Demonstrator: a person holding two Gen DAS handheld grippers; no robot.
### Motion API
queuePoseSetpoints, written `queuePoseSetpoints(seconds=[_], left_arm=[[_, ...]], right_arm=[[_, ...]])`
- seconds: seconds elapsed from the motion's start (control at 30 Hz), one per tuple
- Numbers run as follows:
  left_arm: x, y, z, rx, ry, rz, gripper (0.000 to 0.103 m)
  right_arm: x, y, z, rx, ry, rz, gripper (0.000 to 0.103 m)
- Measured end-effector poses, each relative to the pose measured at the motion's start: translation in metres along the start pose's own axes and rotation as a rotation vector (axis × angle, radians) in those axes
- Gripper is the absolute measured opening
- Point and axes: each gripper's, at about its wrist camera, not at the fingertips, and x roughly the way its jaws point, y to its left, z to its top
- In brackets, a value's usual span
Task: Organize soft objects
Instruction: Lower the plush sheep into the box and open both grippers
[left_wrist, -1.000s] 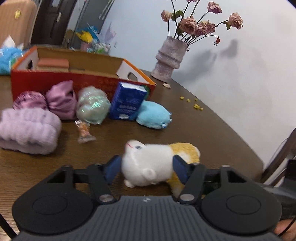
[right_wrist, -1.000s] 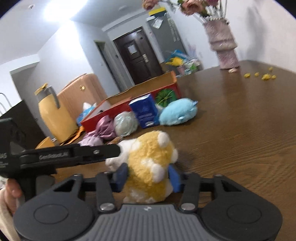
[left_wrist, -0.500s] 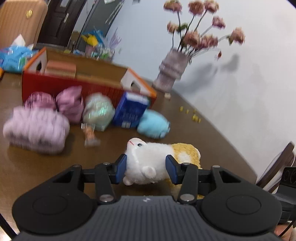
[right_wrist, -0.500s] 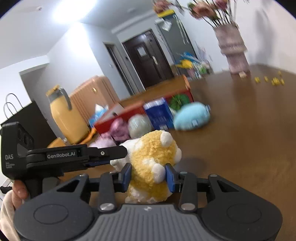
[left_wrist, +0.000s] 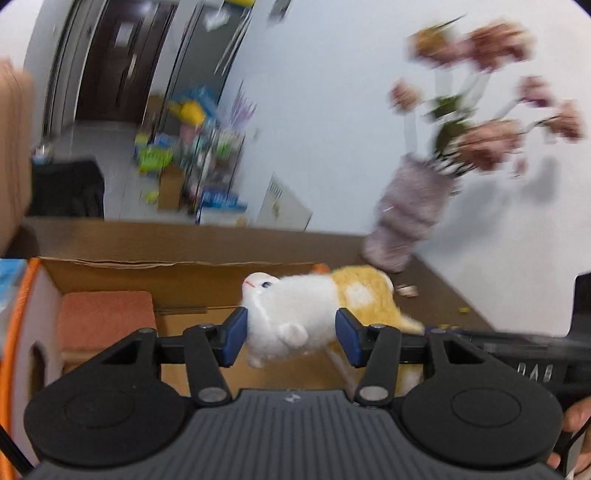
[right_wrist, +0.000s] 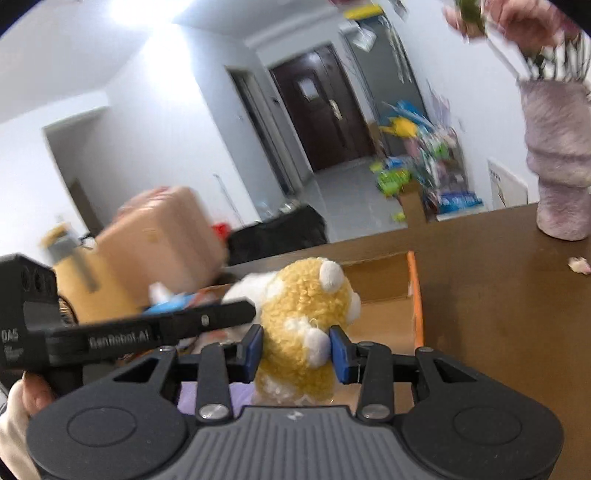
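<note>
Both grippers, left (left_wrist: 291, 336) & right (right_wrist: 295, 349), pinch 1 plush hamster (left_wrist: 295, 314) w/ blue pads, above 1 cardboard box (left_wrist: 184, 273).

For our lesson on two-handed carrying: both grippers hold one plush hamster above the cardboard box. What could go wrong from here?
1. The left gripper pinches the plush hamster at its white front, the right gripper at its yellow rear; uneven release might let it swing or drop crooked.
2. It hangs near the cardboard box wall, so it could land on the rim or table.
3. A wide swing might knock the vase beside the box.
</note>
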Motion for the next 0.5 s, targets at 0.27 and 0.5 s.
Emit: queuePoseSetpoints(seconds=[0.27,0.5], left_arm=[[0.067,0.025,0.004,0.023,0.122,-0.022,0.048],[0.072,0.017,-0.004,0.065,0.184,-0.106,0.053]], right_arm=[[0.101,-0.009,0.017,-0.196,0.122,-0.292,0.040],[0.092,0.012,-0.002,-0.317,0.111,-0.417,0.038]])
